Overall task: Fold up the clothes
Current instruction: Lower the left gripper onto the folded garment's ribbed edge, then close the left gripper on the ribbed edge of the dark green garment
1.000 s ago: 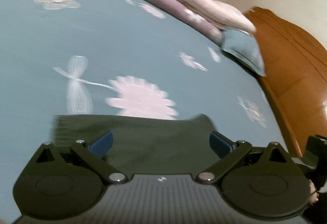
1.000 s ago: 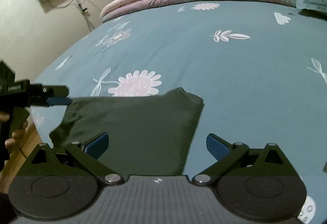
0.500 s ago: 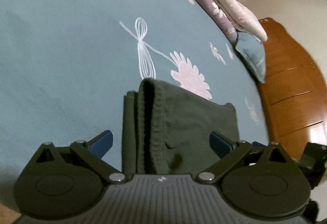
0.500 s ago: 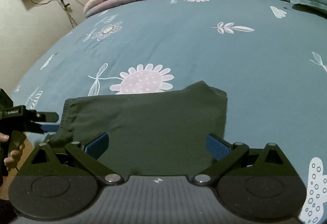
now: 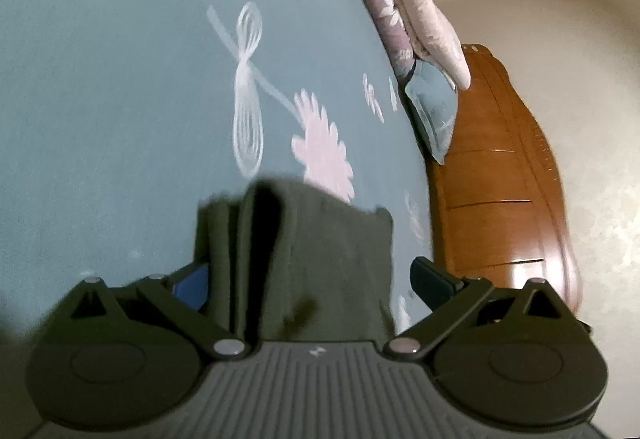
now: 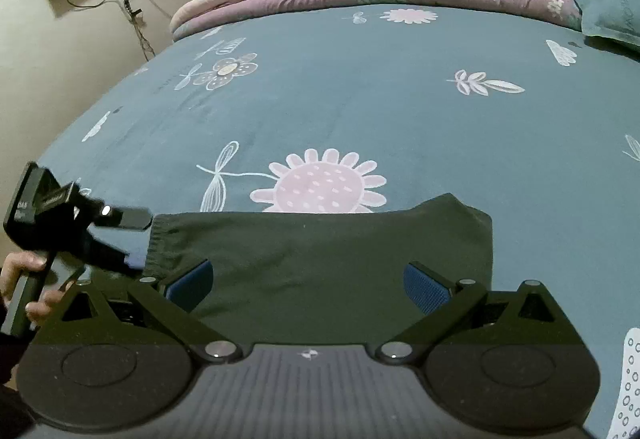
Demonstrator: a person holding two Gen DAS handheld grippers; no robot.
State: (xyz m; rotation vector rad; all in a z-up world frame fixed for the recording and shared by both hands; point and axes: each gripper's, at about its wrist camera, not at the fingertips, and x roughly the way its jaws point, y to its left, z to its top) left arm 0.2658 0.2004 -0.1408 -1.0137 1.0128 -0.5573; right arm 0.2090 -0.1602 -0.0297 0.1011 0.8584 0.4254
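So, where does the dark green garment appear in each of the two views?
Left wrist view: the dark green garment is at lower centre, its elastic edge facing the camera.
Right wrist view: it lies across the lower middle.
Shared landmark: the pink flower print just beyond it.

Left gripper point(image 5: 312, 283), right gripper point(image 6: 308, 281): jaws spread wide.

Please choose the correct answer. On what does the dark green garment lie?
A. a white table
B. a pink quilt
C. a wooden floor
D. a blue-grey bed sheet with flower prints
D: the dark green garment lies flat on the blue-grey bed sheet.
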